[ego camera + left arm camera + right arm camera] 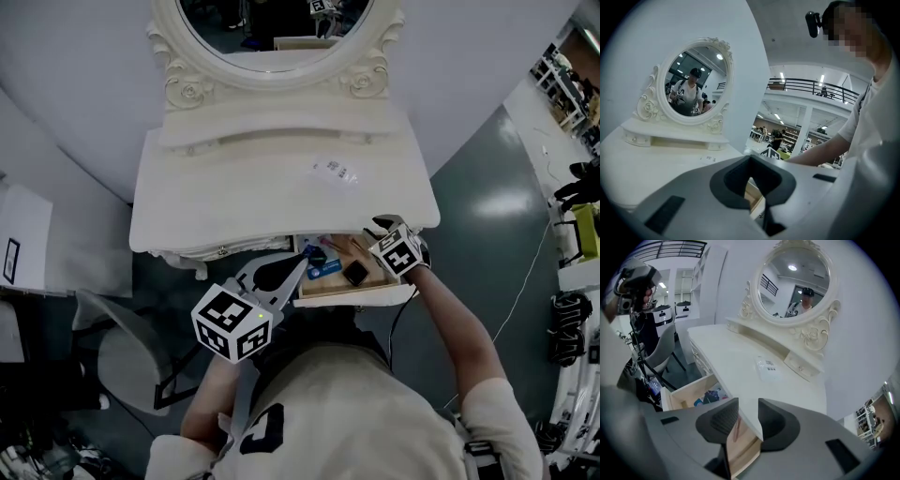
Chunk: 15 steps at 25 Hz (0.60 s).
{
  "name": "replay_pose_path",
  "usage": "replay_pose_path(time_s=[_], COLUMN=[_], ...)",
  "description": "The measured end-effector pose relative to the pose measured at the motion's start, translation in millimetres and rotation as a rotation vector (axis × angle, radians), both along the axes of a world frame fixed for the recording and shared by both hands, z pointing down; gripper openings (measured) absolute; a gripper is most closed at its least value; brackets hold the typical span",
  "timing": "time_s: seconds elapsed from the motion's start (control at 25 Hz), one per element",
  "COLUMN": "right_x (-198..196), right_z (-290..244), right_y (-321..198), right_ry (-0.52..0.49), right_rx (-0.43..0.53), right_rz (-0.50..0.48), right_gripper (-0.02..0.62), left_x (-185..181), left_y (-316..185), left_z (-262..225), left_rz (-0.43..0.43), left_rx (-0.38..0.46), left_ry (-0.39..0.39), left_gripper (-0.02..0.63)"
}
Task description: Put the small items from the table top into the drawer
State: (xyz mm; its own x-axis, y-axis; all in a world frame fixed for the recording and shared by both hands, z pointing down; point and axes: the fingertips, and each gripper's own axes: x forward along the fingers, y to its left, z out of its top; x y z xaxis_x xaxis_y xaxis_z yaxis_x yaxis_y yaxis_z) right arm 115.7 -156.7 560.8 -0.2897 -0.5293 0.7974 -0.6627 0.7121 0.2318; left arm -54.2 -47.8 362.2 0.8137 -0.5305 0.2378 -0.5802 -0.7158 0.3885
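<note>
A small clear packet with a label (335,172) (768,367) lies on the white dressing table top (234,202), right of the middle. Below the table's front edge a wooden drawer (356,293) (686,394) stands pulled out. In it lie a blue item (323,269), a round black item (356,273) and a slim pink item (330,246). My right gripper (378,228) (748,401) hovers over the drawer's right rear corner, open, with nothing between its pads. My left gripper (302,266) (750,157) is at the drawer's left front, tips together and empty.
An oval mirror (272,33) in a carved frame stands on a raised shelf at the table's back. A grey chair (127,352) (661,352) sits left of the table. My own body is close behind the drawer front.
</note>
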Motion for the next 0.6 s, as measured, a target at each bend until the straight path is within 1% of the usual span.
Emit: replay_pose_path(time_s=[0.16,0.36,0.6], right_x=[-5,-15,-27], right_z=[-17,-28,-27], right_y=[-10,-22,-45], right_ry=[0.023,-0.004,0.006], right_rx=[0.036,0.041,0.052], right_rz=[-0.008,0.015,-0.005], right_gripper=[0.140,0.140,0.138], left_x=[-1,0,4], left_y=[1,1,-7], left_z=[-4,-3,5], left_rz=[0.014,0.025,0.014], left_rx=[0.011,0.008,-0.019], left_ry=[0.006,0.009,0.006], left_gripper=[0.057,0.057,0.057])
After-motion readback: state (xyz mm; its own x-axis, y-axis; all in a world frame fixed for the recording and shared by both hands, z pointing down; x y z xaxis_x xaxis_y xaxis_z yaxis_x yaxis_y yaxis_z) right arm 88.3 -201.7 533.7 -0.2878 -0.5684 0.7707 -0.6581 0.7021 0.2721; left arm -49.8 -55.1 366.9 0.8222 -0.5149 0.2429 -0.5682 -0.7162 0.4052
